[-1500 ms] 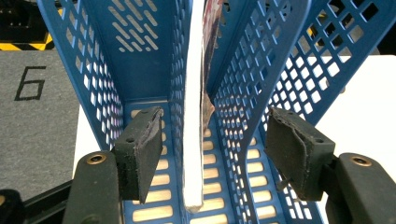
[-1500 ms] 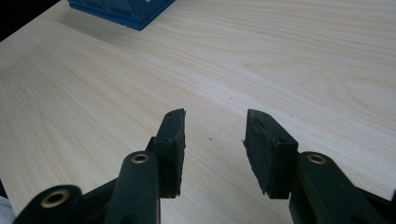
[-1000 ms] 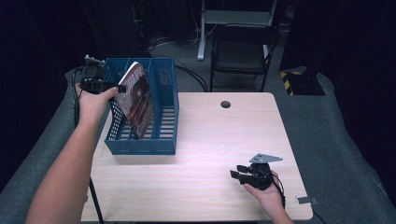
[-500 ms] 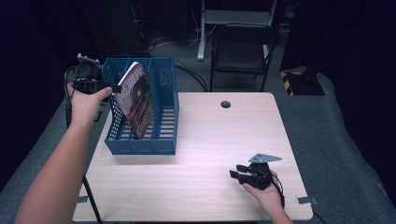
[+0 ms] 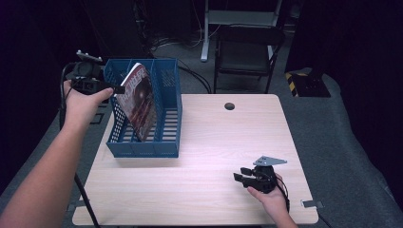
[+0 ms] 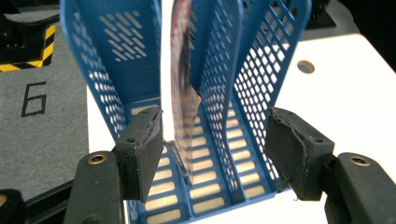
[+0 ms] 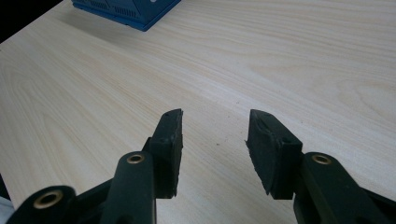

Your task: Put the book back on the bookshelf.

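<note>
Two grippers, both w/ jaws apart, nothing clamped. Left gripper (image 5: 114, 88) is up by the rack's (image 5: 168, 118) back-left corner, just off the magazine's (image 5: 139, 102) top edge; in the left gripper view the mag (image 6: 183, 93) sits beyond the pads, not between them, so it's free. Mag stands in the rack's left slot, tilted, top leaning on a divider, bottom on the slotted floor — prob why it stays put w/o a grip. Right gripper (image 5: 241, 174) rests low on the table (image 5: 218, 142) near the front-right edge, well apart from the rack, looks parked.
</note>
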Demonstrator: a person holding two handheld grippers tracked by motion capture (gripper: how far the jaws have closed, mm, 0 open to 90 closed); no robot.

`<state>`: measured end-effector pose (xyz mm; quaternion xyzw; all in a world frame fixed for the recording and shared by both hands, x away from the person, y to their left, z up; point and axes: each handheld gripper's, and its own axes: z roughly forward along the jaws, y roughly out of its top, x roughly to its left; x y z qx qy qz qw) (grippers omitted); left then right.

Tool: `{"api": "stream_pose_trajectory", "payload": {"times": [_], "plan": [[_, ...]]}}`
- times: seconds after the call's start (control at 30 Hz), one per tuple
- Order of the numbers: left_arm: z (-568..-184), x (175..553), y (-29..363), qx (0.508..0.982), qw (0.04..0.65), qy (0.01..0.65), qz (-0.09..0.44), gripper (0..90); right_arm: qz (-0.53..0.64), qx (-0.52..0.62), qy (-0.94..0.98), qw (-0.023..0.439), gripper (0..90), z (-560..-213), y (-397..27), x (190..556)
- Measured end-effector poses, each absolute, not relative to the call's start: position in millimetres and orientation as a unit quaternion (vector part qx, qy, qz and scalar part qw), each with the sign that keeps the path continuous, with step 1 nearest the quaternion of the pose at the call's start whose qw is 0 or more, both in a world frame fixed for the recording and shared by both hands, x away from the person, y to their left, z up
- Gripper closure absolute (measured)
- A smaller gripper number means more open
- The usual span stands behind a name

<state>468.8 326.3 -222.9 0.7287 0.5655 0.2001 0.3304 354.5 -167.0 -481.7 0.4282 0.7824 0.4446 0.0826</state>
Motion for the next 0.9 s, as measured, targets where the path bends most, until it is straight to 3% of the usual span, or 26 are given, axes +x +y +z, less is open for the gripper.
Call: {"api": "stream_pose_trajectory", "payload": {"times": [0.9], "plan": [[-238.8, 433.7, 270.5, 0.804, 0.333, 0.466, 0.162, 37.5, 0.443, 0.430, 0.782, 0.080, 55.3, -480.7, -166.0, 354.1]]}}
